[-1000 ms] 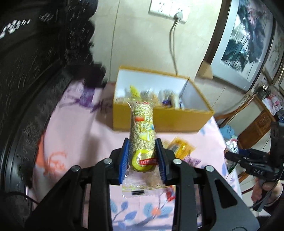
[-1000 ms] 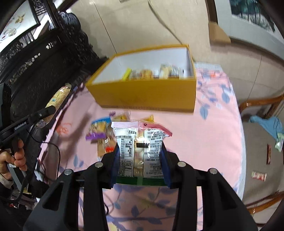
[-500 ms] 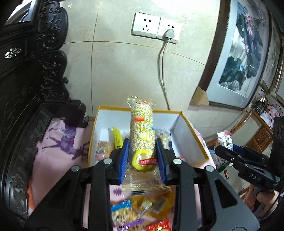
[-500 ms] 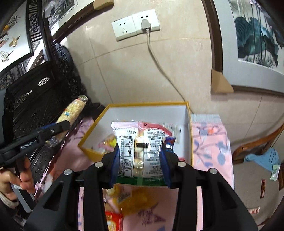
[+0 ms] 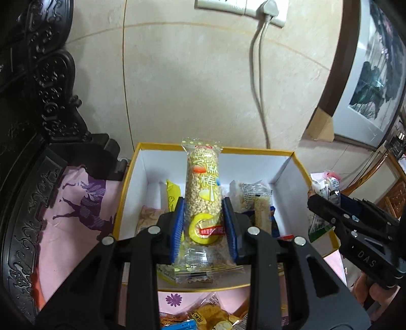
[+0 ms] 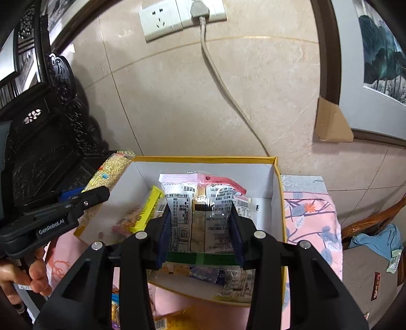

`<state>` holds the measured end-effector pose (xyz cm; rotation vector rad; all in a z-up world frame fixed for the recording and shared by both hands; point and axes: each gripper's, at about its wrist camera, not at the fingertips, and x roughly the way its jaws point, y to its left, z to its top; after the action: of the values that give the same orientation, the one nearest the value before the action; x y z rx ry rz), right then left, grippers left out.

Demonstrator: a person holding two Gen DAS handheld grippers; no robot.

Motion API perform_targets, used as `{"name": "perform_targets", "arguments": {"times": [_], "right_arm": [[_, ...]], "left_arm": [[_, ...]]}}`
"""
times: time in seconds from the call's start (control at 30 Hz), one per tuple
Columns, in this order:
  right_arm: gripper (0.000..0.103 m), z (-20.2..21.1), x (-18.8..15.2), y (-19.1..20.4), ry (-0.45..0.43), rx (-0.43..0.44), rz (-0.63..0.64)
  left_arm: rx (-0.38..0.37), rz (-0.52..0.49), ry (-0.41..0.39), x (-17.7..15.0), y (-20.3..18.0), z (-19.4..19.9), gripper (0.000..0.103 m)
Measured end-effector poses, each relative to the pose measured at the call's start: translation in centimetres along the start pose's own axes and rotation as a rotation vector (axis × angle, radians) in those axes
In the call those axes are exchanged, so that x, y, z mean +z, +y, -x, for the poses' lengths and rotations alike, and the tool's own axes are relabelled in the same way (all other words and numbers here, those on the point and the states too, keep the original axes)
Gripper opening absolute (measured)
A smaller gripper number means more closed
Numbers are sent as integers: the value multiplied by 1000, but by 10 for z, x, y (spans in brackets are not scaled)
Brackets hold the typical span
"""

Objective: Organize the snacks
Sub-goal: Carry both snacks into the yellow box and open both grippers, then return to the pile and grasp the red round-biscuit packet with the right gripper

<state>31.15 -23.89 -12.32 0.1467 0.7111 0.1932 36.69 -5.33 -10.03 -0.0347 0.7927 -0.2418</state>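
A yellow-rimmed white box (image 5: 253, 151) stands on the pink cloth against the wall, with several snacks inside. My left gripper (image 5: 203, 210) hovers over the box's near left part. Its jaws are opening, with an upright clear-wrapped puffed-grain roll (image 5: 203, 182) between the blue pads, which touch it. My right gripper (image 6: 199, 215) is shut on a white and pink packet (image 6: 200, 193) above the box (image 6: 203, 159) interior. In the right wrist view the left gripper (image 6: 94, 195) and its roll (image 6: 111, 170) sit at the box's left wall. A yellow bar (image 6: 148, 205) lies inside.
A socket (image 6: 182, 15) and its grey cable (image 6: 220, 81) are on the tiled wall behind the box. Dark carved furniture (image 5: 38, 127) is at left. Loose snacks (image 5: 210, 314) lie on the cloth in front of the box. A wooden chair (image 6: 373, 220) stands at right.
Both grippers have carried their snacks forward from over the cloth to over the box. The box now fills the lower middle of both views, and the wall is close.
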Motion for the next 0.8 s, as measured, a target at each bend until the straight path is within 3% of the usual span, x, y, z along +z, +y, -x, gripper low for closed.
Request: {"name": "perform_targets", "arguments": {"times": [0.03,0.07,0.1,0.2,0.33,0.57,0.8], "right_arm": [[44,-4,0,0,18,-4,-5],[47,-6,0,0,35,-10,-9],[64,-6,0,0,48,-27,-16],[76,10,-8,2,23,-59,-21],[97,34,-25,6,20,-73,-29],[97,66,-79,17,118,-28,-74],[97,71,-167,42,311,-56,-139]], "left_arm": [[12,12,6,0,1,-2,45],[22,20,1,0,2,0,67],[35,26,-20,0,2,5,74],[42,20,-48,-1,4,21,86],[36,49,-64,-14,12,45,92],[57,120,-10,-72,37,78,93],[108,180,122,-151,71,96,93]]}}
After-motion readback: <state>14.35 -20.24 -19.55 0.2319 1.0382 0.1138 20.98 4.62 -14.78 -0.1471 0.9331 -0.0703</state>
